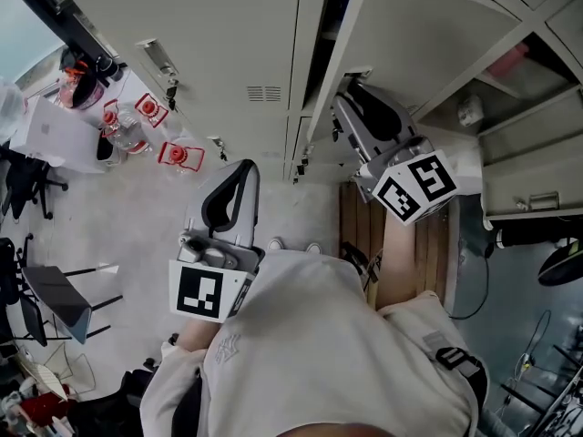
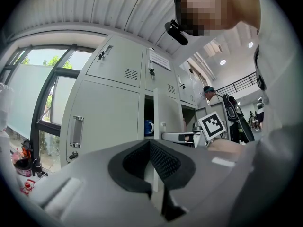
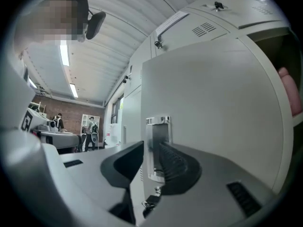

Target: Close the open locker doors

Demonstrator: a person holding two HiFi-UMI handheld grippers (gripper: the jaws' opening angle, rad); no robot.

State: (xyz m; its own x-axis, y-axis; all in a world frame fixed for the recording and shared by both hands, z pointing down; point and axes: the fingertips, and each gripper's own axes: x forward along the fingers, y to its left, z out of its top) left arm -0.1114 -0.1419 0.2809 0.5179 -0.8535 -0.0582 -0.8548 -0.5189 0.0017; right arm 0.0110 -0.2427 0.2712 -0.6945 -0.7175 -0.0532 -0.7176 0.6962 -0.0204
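Observation:
A grey bank of lockers (image 1: 228,35) fills the top of the head view. One locker door (image 1: 410,35) stands swung out from an open compartment (image 1: 510,107) with shelves. My right gripper (image 1: 357,107) is up against this door. In the right gripper view its jaws (image 3: 152,167) are open, and the door's metal handle (image 3: 157,145) shows in the gap on the door face (image 3: 218,103). My left gripper (image 1: 228,188) hangs lower, apart from the lockers, open and holding nothing. In the left gripper view it (image 2: 154,171) faces an ajar door (image 2: 168,117) with a blue mug (image 2: 148,126) behind.
Red-and-white items (image 1: 178,156) lie on the floor by the locker base at left. Office chairs (image 1: 55,299) stand at the far left. A wooden bench (image 1: 360,226) sits under my right arm. Cables and a dark lamp (image 1: 560,267) are at the right.

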